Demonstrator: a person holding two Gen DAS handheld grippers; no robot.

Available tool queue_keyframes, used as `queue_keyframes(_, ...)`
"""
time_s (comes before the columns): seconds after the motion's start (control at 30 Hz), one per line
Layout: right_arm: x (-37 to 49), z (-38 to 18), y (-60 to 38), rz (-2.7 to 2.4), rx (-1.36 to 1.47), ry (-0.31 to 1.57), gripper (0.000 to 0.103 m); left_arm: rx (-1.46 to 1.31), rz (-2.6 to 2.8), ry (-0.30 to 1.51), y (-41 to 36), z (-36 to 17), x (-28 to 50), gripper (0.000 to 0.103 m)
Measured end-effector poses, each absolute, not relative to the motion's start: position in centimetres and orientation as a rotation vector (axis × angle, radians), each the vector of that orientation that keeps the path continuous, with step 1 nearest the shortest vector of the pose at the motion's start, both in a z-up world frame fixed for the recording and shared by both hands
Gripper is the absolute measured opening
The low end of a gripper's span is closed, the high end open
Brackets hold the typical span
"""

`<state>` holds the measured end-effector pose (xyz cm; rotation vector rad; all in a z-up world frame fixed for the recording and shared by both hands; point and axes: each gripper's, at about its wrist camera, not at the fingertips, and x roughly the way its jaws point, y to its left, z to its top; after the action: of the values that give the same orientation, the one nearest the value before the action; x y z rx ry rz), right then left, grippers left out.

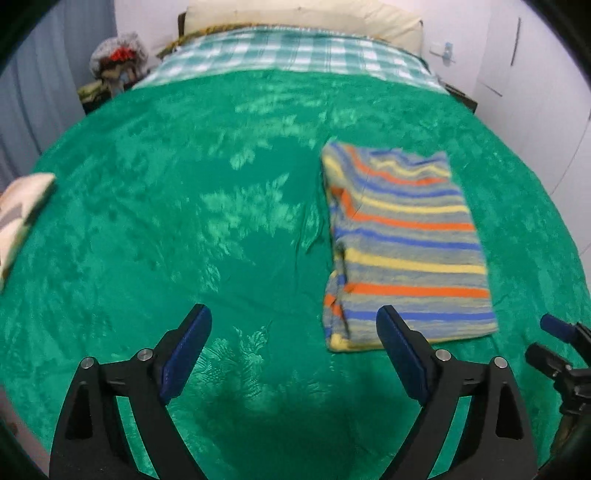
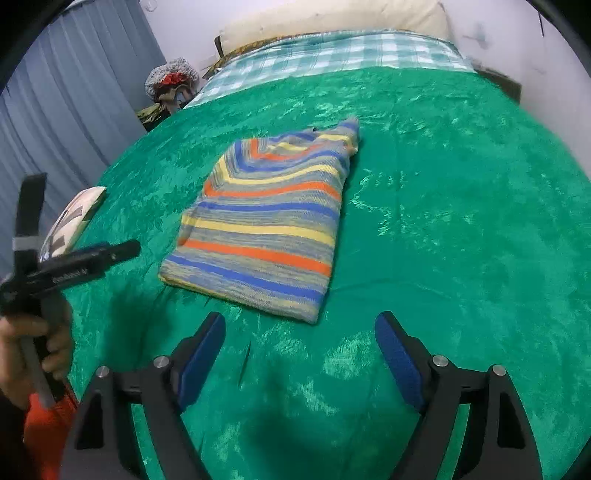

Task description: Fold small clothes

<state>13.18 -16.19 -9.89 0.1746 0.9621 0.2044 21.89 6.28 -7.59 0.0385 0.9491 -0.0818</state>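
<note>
A striped knit garment in grey, blue, yellow and orange lies folded into a flat rectangle on the green bedspread. It also shows in the right wrist view. My left gripper is open and empty, hovering above the bedspread just left of the garment's near edge. My right gripper is open and empty, hovering just in front of the garment's near right corner. The left gripper also shows at the left edge of the right wrist view, held in a hand.
A folded white patterned cloth lies at the bed's left edge, also in the right wrist view. A checkered blanket and pillow are at the head. A pile of items sits beside the bed. Grey curtains hang left.
</note>
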Motion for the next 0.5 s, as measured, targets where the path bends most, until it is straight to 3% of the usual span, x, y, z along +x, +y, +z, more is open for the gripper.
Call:
queue_keyframes(0.33,12.0,-9.6,-15.0,0.215,0.176,0.950,0.083,0.097,-0.098,0.902,5.0,-5.7,21.8,0.094)
queue_keyframes(0.5,13.6,-10.7,-16.0,0.214,0.204,0.963,0.083,-0.031,-0.184,0.987,6.8,-8.0,24.3,0.097)
